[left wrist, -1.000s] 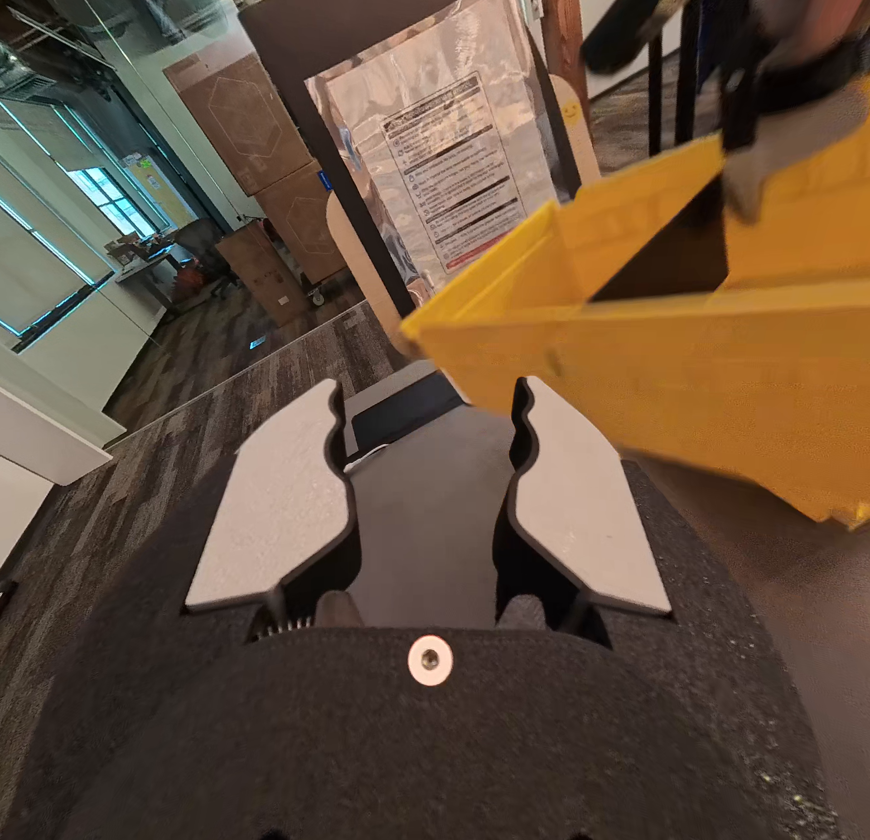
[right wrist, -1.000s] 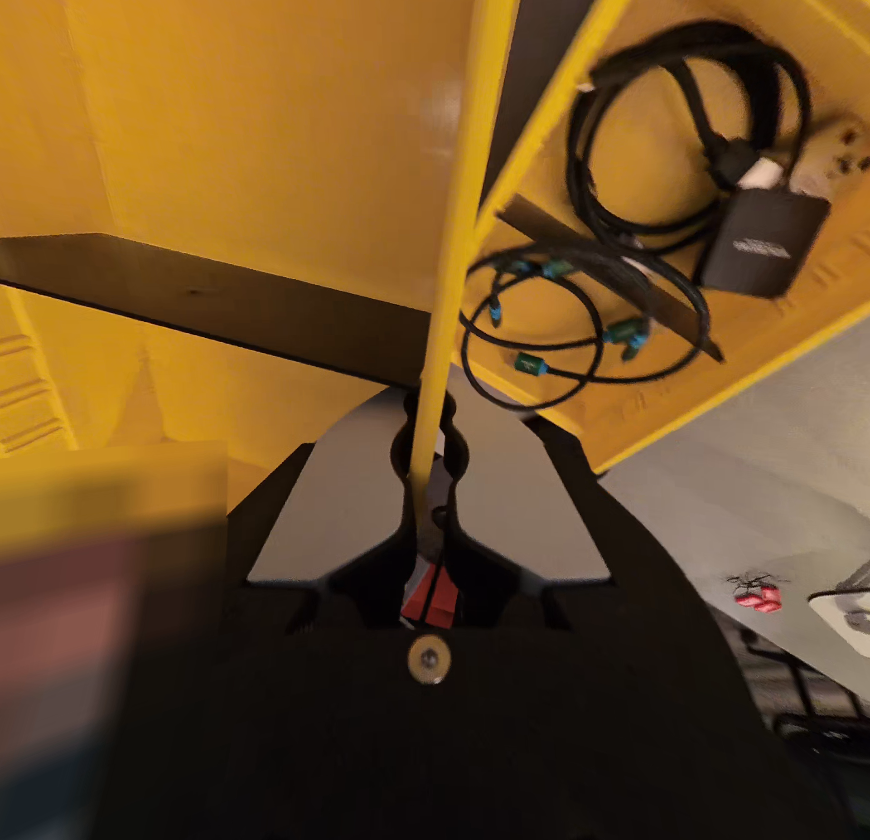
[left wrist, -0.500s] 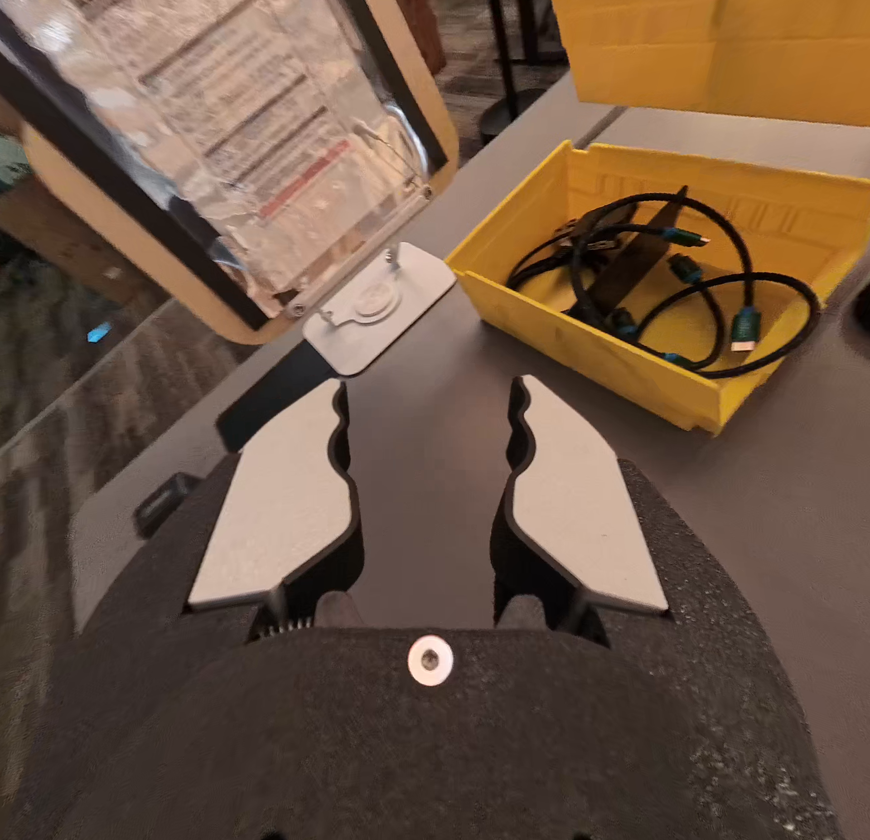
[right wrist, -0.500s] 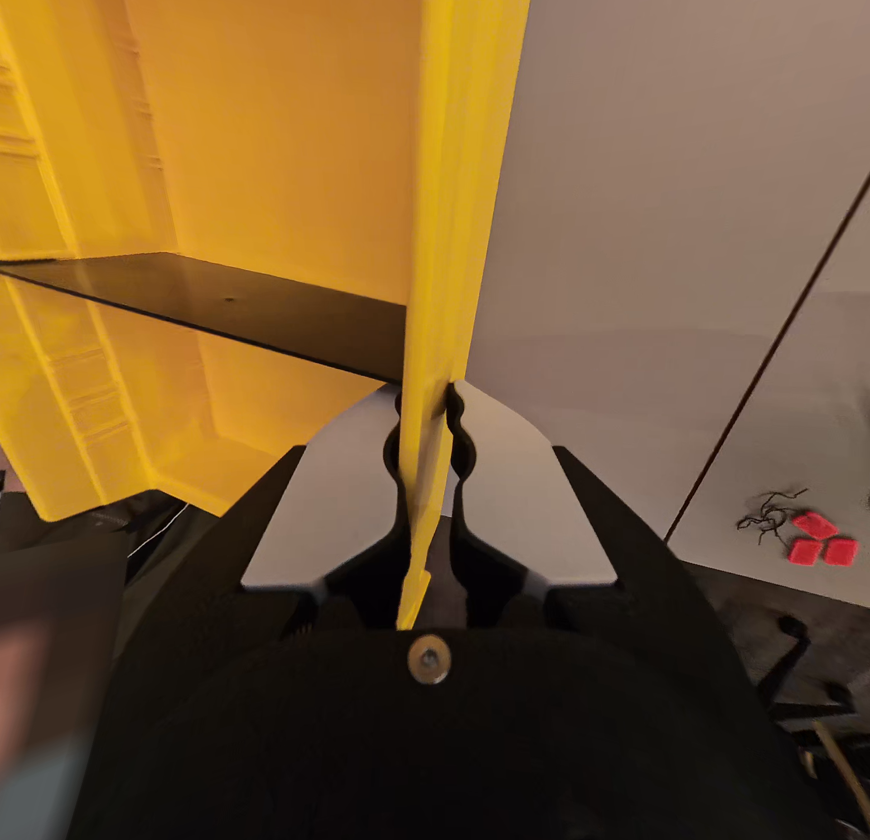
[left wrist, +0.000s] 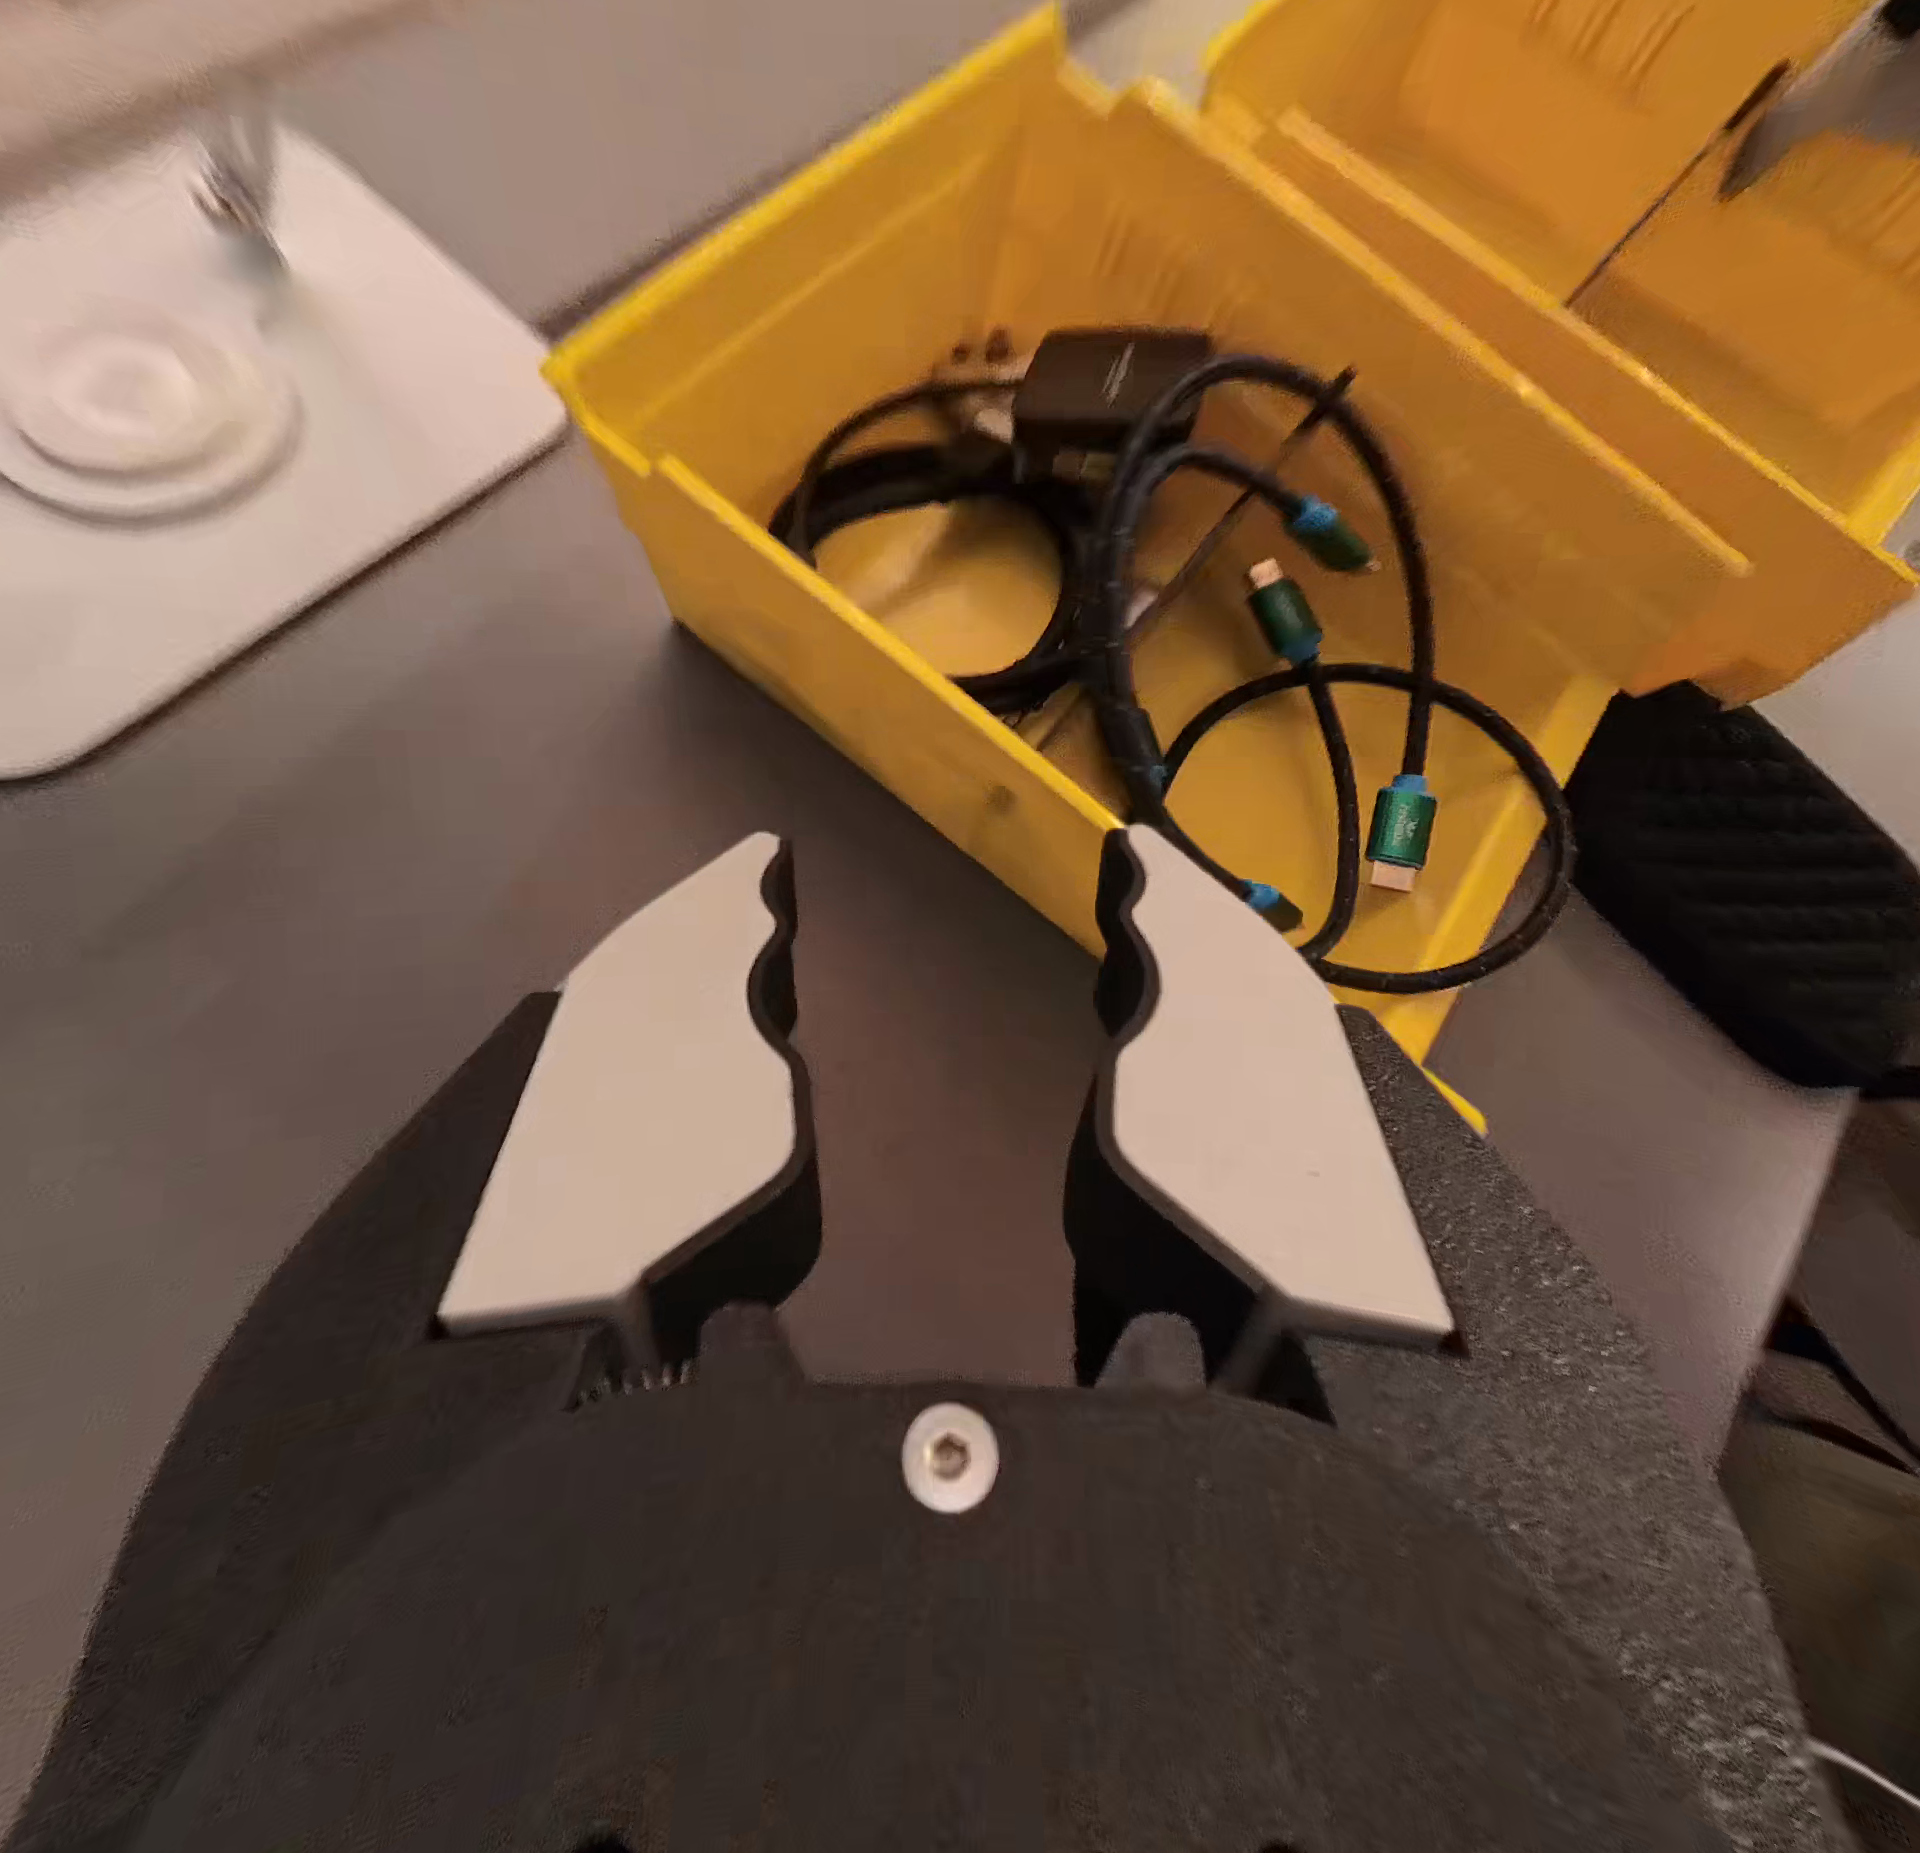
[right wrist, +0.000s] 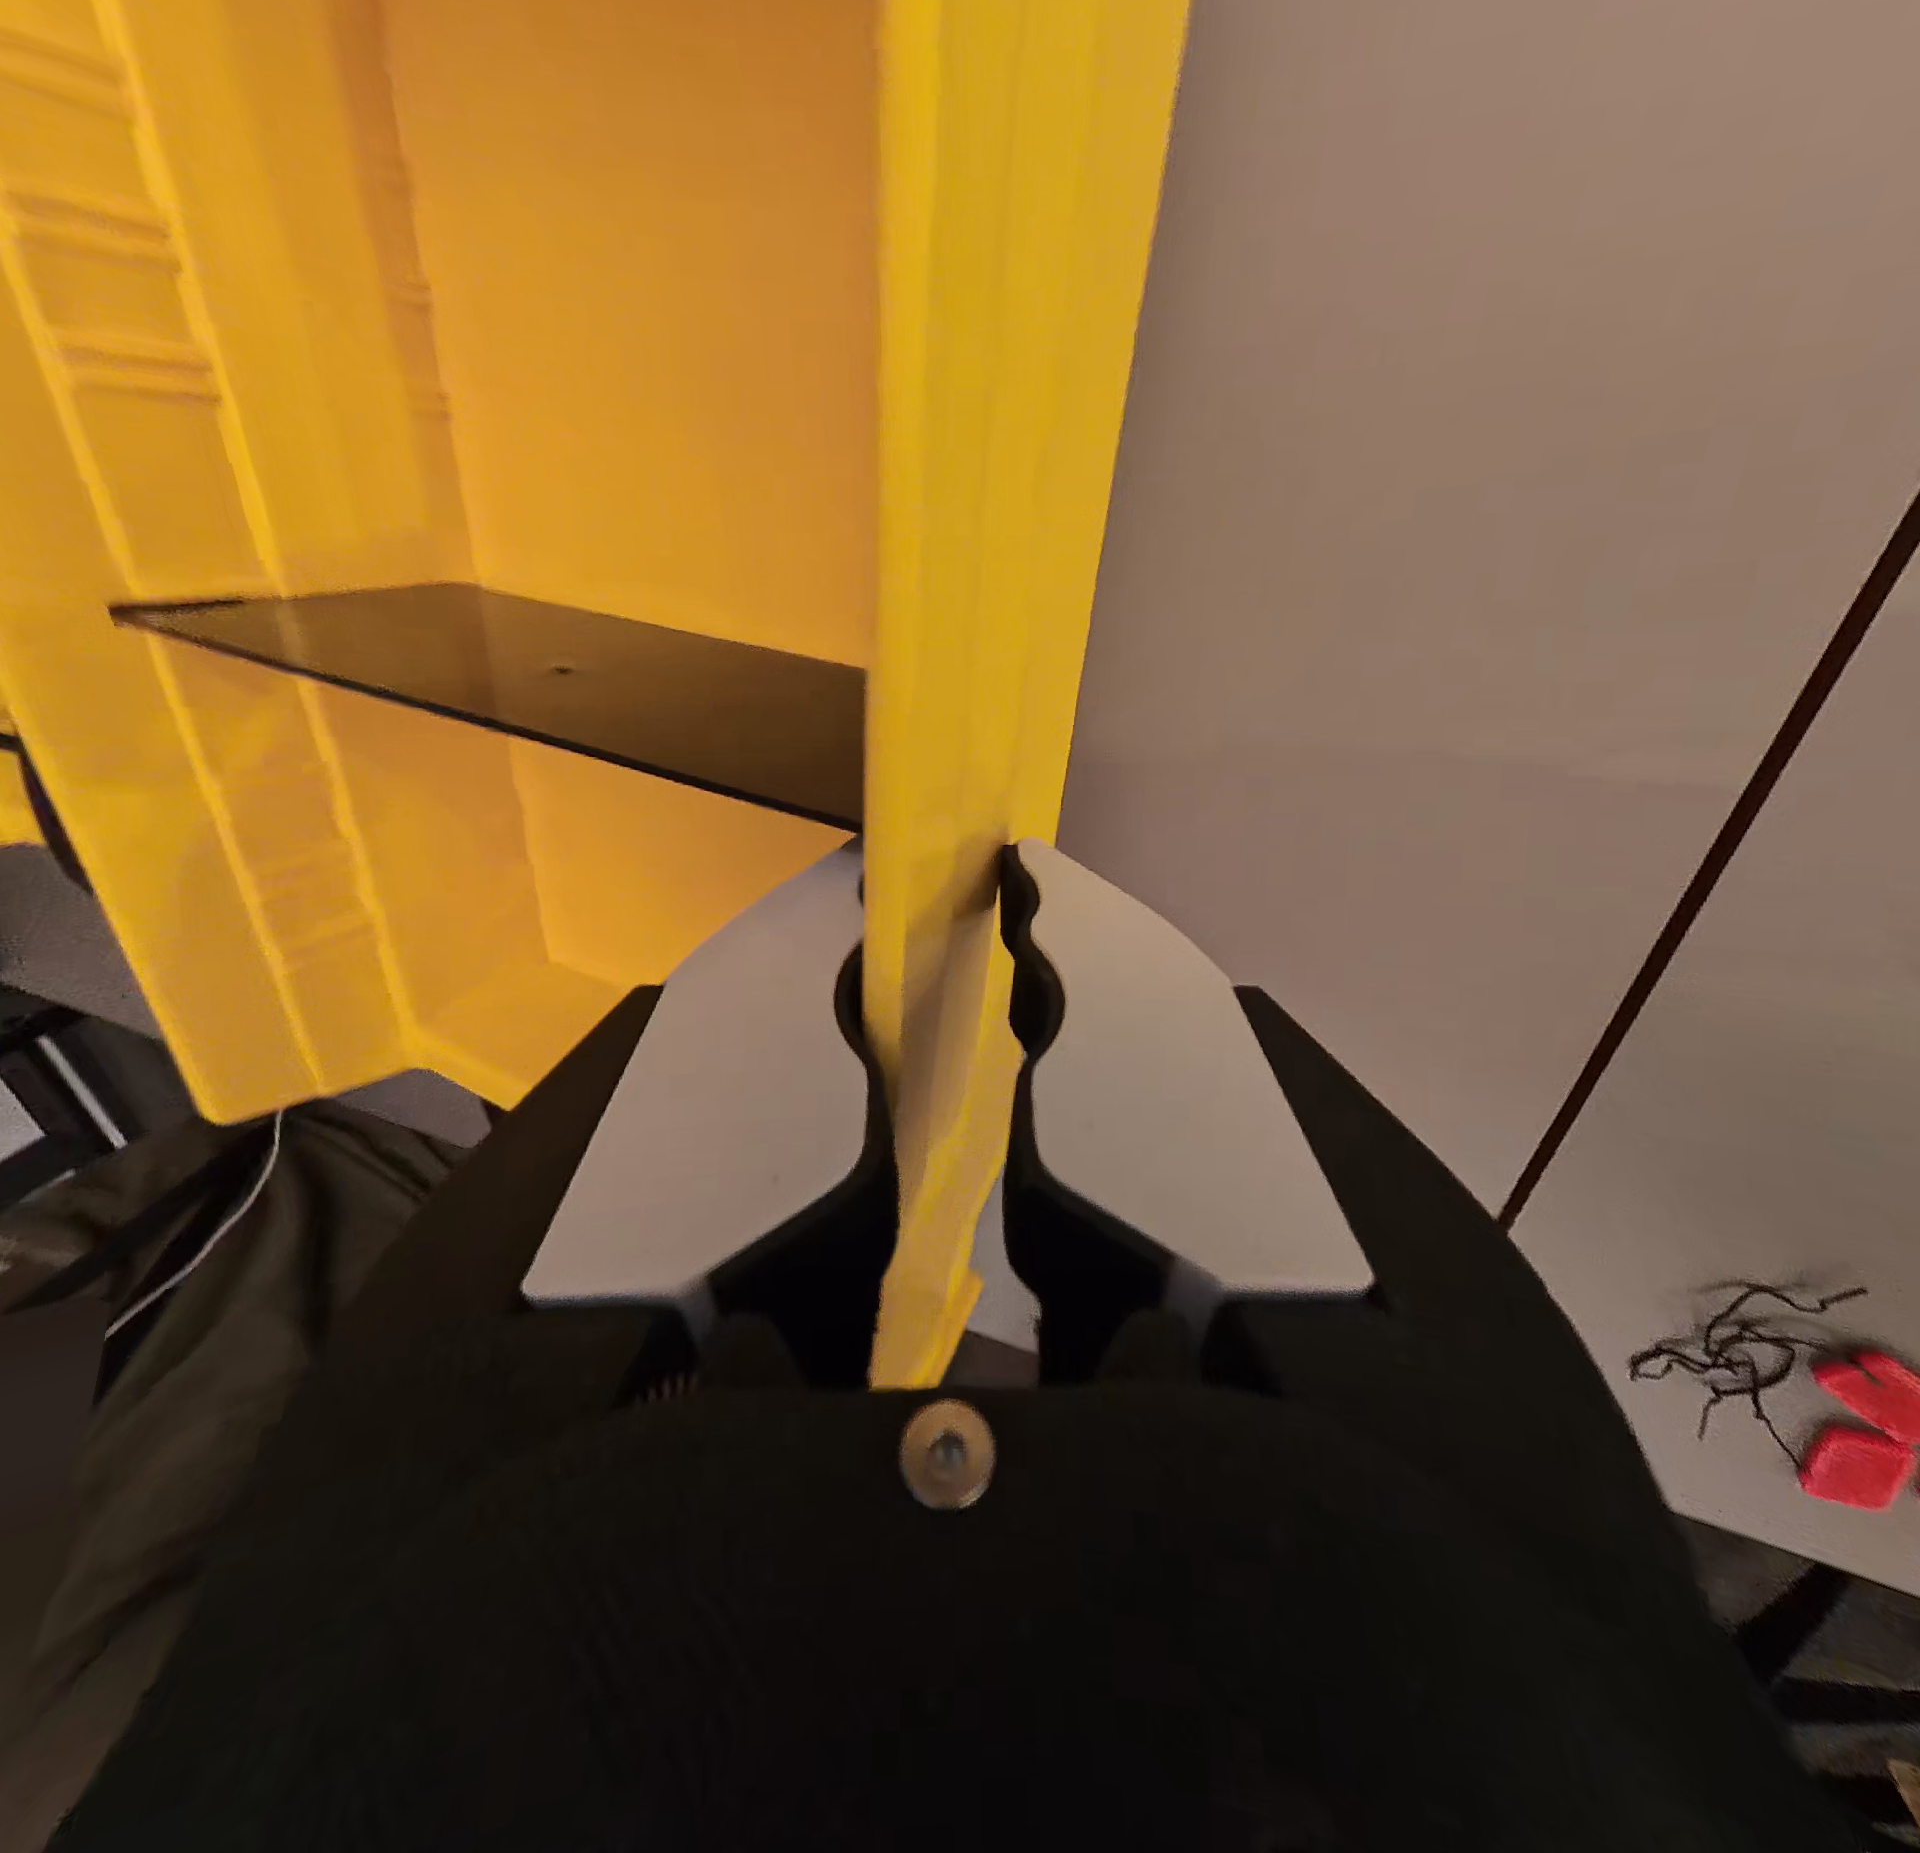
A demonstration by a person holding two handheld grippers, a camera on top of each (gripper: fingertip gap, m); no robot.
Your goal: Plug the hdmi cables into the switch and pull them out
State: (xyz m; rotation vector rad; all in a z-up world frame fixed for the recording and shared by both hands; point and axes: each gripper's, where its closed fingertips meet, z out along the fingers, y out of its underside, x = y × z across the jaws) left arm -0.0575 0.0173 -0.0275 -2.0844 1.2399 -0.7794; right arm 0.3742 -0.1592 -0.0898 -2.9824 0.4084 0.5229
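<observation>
A yellow bin (left wrist: 831,608) on the dark table holds coiled black HDMI cables with green plugs (left wrist: 1397,827) and a small black switch box (left wrist: 1112,385). My left gripper (left wrist: 945,853) is open and empty. It hovers over the table just in front of this bin's near corner. My right gripper (right wrist: 935,858) is shut on the side wall of a second, empty yellow bin (right wrist: 623,349) with a black divider (right wrist: 520,681). In the left wrist view this empty bin (left wrist: 1558,141) sits right behind the cable bin.
A white flat stand base (left wrist: 208,453) lies on the table left of the cable bin. A black textured object (left wrist: 1714,868) sits against the bin's right end. Red pieces (right wrist: 1860,1429) and black thread lie on a pale surface at the right. There is about 50 centimeters between the tips of the two grippers.
My left gripper has tilted down and moved closer to the cable bin, staying open. The empty bin in my right gripper has come down beside the cable bin.
</observation>
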